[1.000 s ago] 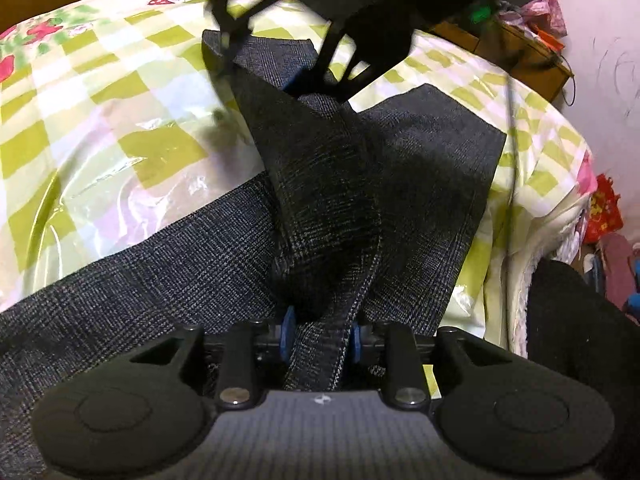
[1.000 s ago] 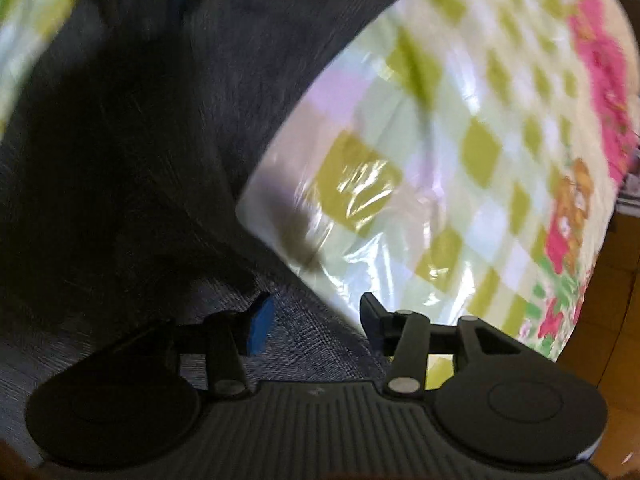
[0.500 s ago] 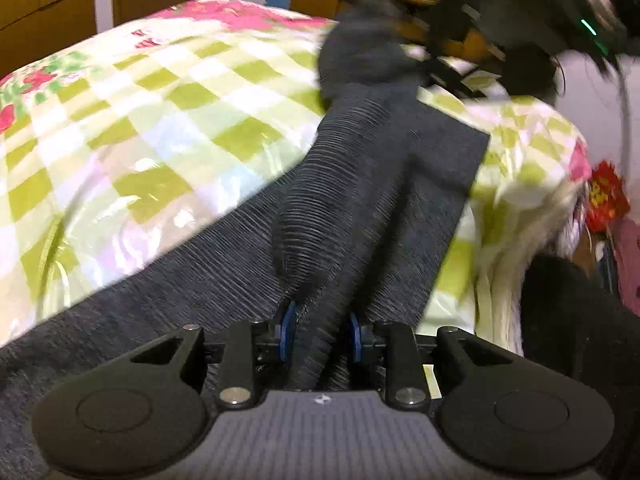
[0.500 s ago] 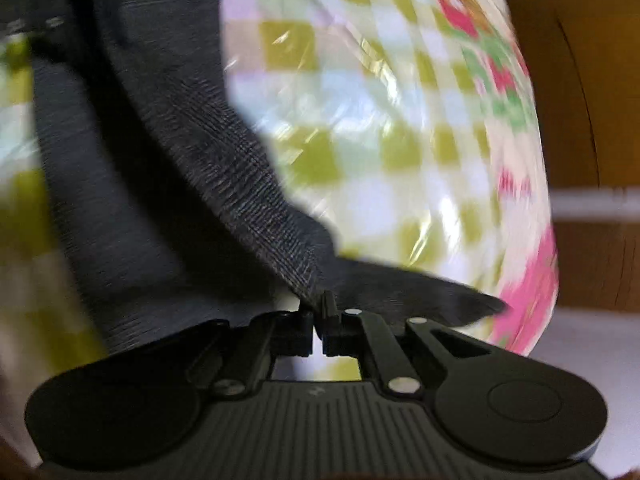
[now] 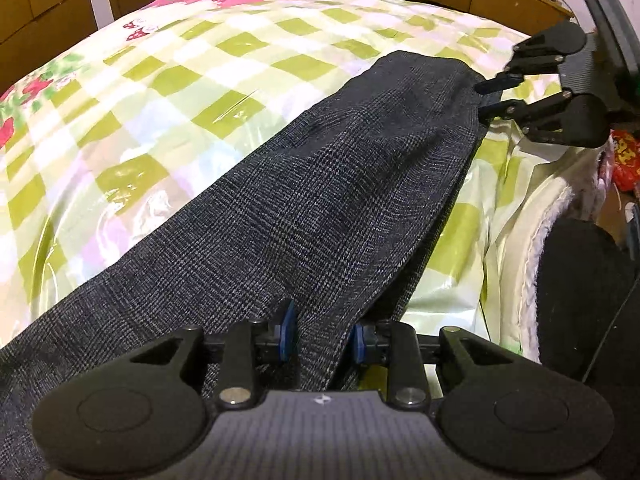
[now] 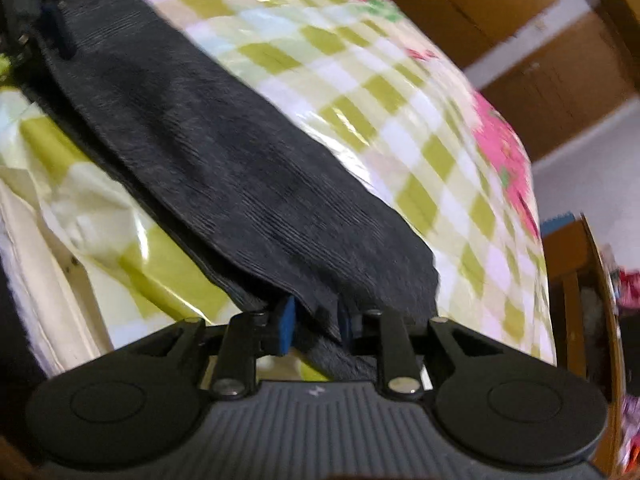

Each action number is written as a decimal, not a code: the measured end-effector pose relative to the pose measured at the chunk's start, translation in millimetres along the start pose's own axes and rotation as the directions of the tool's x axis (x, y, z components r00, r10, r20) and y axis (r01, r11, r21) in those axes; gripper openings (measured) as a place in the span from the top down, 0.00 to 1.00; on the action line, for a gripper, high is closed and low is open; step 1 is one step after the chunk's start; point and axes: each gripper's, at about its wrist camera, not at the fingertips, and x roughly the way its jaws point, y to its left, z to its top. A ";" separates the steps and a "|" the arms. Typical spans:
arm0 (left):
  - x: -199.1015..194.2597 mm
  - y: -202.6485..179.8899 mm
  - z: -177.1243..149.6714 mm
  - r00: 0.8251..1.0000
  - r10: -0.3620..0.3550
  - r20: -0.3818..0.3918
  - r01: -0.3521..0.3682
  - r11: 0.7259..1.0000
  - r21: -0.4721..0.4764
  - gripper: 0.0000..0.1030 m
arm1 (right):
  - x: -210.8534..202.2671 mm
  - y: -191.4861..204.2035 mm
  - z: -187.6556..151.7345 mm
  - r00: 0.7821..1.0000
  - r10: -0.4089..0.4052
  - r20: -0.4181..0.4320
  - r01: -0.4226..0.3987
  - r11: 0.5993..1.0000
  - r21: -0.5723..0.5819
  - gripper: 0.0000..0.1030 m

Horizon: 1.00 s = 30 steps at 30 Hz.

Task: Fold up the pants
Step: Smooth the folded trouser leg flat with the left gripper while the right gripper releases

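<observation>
pants (image 5: 320, 208): laid folded lengthwise on bed (image 5: 168, 92) | left claw (image 5: 320, 338): clamped on cloth | right claw (image 6: 316, 328): opening, cloth between pads

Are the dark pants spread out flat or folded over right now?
Folded lengthwise: the pants lie as one long doubled strip on the checked cover, layered edges showing along one side.

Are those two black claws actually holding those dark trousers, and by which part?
Yes. The left gripper pinches a fold of the pants at the near end. The right gripper has the far end's edge between its jaws, which are opening.
</observation>
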 end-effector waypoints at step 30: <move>2.2 -33.4 21.0 0.993 -0.105 0.047 0.102 0.992 0.075 0.54 | 22.1 -92.8 -83.5 0.919 0.276 0.283 -0.353 0.250 0.902 0.66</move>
